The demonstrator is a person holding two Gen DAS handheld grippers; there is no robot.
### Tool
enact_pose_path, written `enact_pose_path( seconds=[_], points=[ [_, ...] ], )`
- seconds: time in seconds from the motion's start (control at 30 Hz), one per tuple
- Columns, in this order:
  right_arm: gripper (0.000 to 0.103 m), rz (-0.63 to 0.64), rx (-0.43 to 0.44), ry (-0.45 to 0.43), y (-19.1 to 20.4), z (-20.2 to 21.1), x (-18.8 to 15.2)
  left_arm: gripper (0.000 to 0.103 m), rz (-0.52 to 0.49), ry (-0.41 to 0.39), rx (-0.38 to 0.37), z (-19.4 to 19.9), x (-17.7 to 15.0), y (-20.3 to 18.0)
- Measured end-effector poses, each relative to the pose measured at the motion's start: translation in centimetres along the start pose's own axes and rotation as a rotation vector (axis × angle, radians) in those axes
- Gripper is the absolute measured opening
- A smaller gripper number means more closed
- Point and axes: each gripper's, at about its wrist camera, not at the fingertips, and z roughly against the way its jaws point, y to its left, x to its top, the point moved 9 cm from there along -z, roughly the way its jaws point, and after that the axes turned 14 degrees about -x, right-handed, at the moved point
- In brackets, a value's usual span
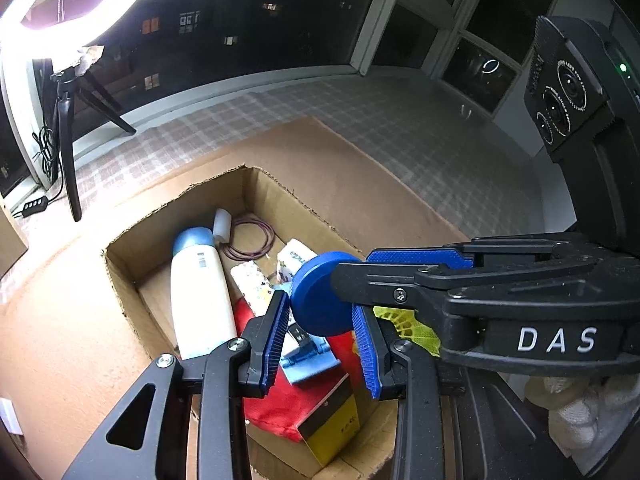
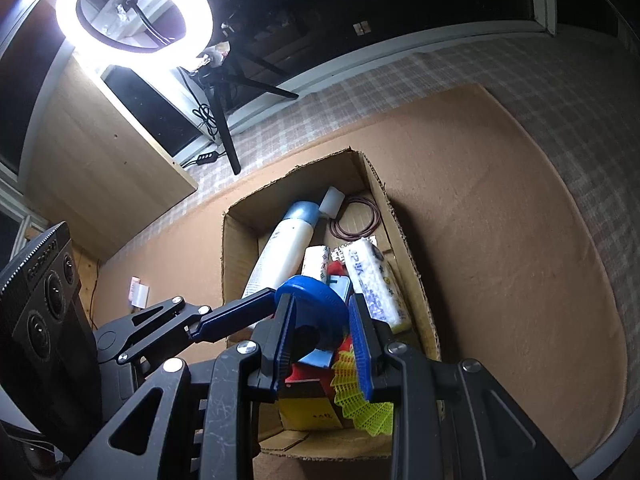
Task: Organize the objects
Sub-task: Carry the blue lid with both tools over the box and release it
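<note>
A round blue disc (image 1: 320, 300) hangs over an open cardboard box (image 1: 120, 264). In the left wrist view my right gripper (image 1: 352, 276) reaches in from the right, and the disc sits at its fingertips. My left gripper (image 1: 322, 316) has its blue pads on either side of the disc, jaws apart. In the right wrist view the disc (image 2: 312, 300) lies between my right gripper's (image 2: 320, 320) fingers, and my left gripper (image 2: 276, 300) touches its left edge. The box (image 2: 404, 240) holds a white bottle (image 2: 282, 256), tissue packs, a red pouch, a yellow box and a yellow shuttlecock (image 2: 360, 396).
The box sits on a brown mat (image 2: 500, 240) over a checked cloth (image 1: 400, 120). A ring light (image 2: 132, 12) on a black tripod (image 2: 224, 120) stands at the back left by the window. A coiled wire (image 1: 248, 240) lies in the box's far corner.
</note>
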Motion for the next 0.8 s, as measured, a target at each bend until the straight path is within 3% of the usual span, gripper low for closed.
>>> enact_pose_path(
  seconds=[0.2, 0.4, 0.53, 0.8],
  points=[
    [0.025, 0.012, -0.015, 0.015, -0.5, -1.3, 0.0, 0.034, -0.033, 0.039, 0.031, -1.5, -0.2, 0.1],
    [0.027, 0.013, -0.012, 0.034, -1.1, -1.4, -0.9, 0.037, -0.047, 0.064, 0.005, -1.8, -0.9, -0.9],
    [0.041, 0.004, -0.039, 0.007, -1.5, -0.5, -0.8, 0.041, -0.047, 0.043, -0.006, -0.7, -0.9, -1.3],
    [0.042, 0.002, -0.051, -0.061, -0.9, 2.0, -0.3, 0.042, -0.031, -0.020, 0.016, 3.4, -1.2, -0.2]
  ],
)
